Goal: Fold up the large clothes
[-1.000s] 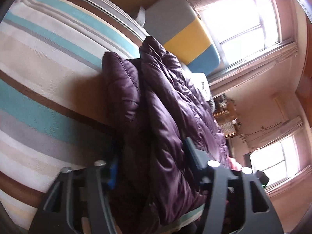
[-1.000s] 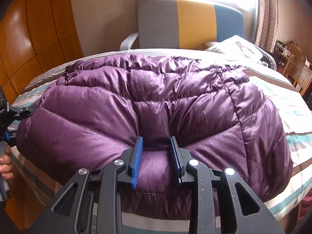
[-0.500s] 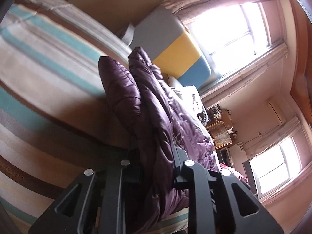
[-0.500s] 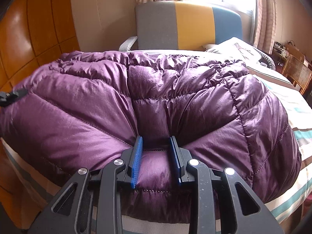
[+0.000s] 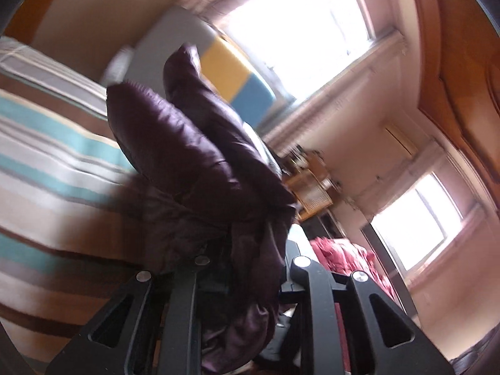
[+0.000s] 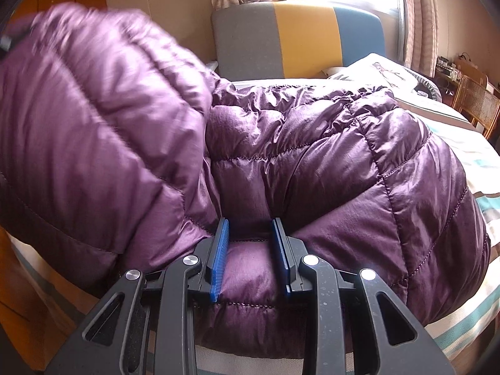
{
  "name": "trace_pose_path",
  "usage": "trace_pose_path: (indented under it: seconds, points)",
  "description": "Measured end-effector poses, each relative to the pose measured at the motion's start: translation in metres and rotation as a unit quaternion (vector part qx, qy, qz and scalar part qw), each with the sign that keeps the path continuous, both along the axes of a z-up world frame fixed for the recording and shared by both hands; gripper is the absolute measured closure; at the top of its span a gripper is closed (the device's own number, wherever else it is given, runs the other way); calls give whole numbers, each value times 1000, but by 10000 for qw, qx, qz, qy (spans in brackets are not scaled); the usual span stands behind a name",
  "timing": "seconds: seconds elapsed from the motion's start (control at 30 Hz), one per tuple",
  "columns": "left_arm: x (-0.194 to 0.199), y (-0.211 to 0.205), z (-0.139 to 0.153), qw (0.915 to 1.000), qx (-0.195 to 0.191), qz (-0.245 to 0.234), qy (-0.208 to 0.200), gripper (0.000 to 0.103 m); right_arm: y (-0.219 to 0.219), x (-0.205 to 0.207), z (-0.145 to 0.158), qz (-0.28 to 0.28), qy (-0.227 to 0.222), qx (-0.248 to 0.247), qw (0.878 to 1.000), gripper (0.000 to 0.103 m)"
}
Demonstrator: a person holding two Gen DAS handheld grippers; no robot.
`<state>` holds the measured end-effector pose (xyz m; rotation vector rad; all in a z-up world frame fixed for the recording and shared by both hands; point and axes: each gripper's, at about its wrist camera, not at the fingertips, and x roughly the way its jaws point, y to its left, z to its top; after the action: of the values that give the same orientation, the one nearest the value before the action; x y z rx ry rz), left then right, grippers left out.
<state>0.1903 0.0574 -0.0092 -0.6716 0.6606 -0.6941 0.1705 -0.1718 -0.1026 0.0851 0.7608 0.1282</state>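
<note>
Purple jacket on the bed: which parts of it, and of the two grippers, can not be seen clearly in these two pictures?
- Left wrist view: the pads of the left gripper are buried in folds of the purple jacket; motion blur softens everything.
- Right wrist view: the raised left side of the jacket is blurred and cut by the frame edge.
- Right wrist view: the hem under the right gripper is hidden by its black frame.
- The striped bed under the jacket is covered.

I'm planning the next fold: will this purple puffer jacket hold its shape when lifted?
Probably not: the purple puffer jacket drapes limply where raised. Puffy quilting suggests it's light and springy. Its shiny shell looks slippery.
</note>
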Motion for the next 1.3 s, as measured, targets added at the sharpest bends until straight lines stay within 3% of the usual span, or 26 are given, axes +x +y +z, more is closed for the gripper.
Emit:
trace_pose_path:
  seconds: [0.17,0.23,0.3,0.63,0.73,0.87,1.07,1.3]
  points:
    - [14,-39,3,9991,149,-386,49,86,-14,-2,12,112,124,168,9997,74]
    - [18,-50,5,9987,221,-459,57,86,-22,-7,23,94,56,190,9998,49]
    - [18,-56,8,9981,315,-530,50,86,-31,-17,34,-36,-86,143,9999,40]
    - [28,-104,17,9928,822,-861,131,86,-104,-44,54,-1130,-51,-269,9932,40]
    - [34,-122,19,9902,1007,-951,191,86,-124,-54,52,-1450,51,-375,9887,30]
    - [38,-151,16,9850,1312,-1080,285,86,-158,-67,49,-1885,118,-456,9809,27]
    - [40,-202,1,9707,1999,-1267,408,86,-198,-70,48,-2323,173,-478,9713,27]
    - [46,-247,-33,9527,2645,-1417,489,86,-234,-71,45,-2430,289,-379,9689,27]
